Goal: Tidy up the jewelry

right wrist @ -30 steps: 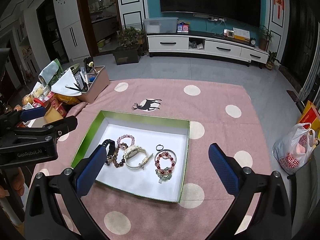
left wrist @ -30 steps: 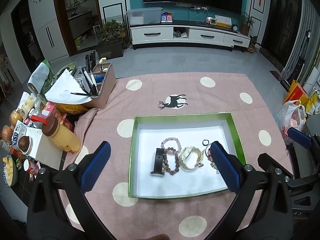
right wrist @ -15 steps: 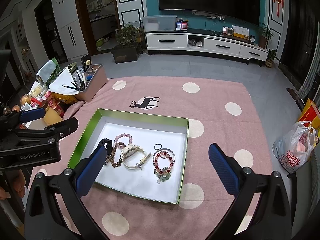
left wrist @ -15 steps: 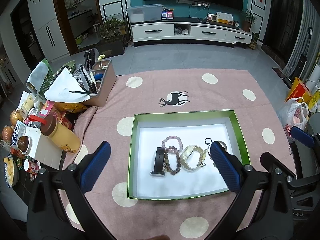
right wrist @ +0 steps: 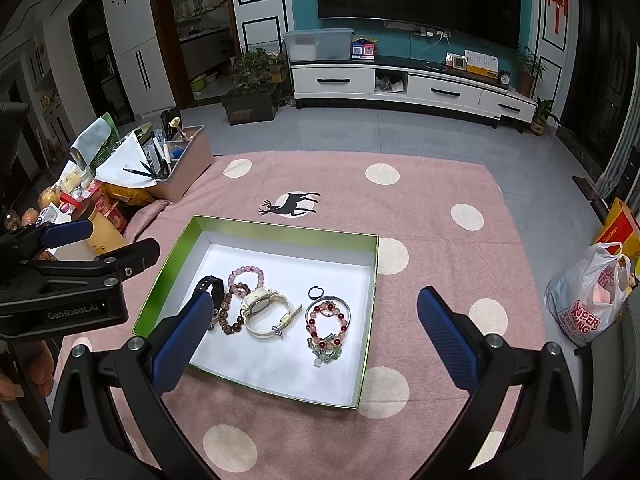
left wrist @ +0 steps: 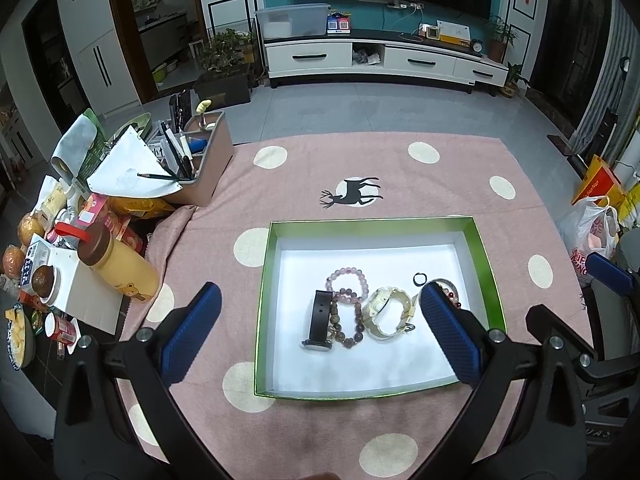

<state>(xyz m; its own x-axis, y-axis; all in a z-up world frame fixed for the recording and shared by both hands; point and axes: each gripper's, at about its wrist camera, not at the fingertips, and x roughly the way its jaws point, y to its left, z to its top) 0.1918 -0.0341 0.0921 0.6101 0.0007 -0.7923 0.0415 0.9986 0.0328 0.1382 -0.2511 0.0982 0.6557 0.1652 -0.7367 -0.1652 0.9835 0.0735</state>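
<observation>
Table (right wrist: pixel 440 184), pink cloth with cream dots and deer print. Centre: green-rimmed tray (right wrist: pixel 370 312) with white floor. Far-left corner: beige organiser box (right wrist: pixel 188 168). Left edge: yellow bottle (left wrist: pixel 116 268), snack packets (left wrist: pixel 132 206).

Box (right wrist: pixel 366 316) on cloth (right wrist: pixel 432 216); in it, strap (right wrist: pixel 212 285) leftmost, then beads (right wrist: pixel 244 276), watch (right wrist: pixel 264 308), bracelet (right wrist: pixel 328 320) rightmost.

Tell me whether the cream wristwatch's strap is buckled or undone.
Undone. The cream wristwatch lies in the green-rimmed white box with its buckle end splayed outward, not joined to the other strap end.
</observation>
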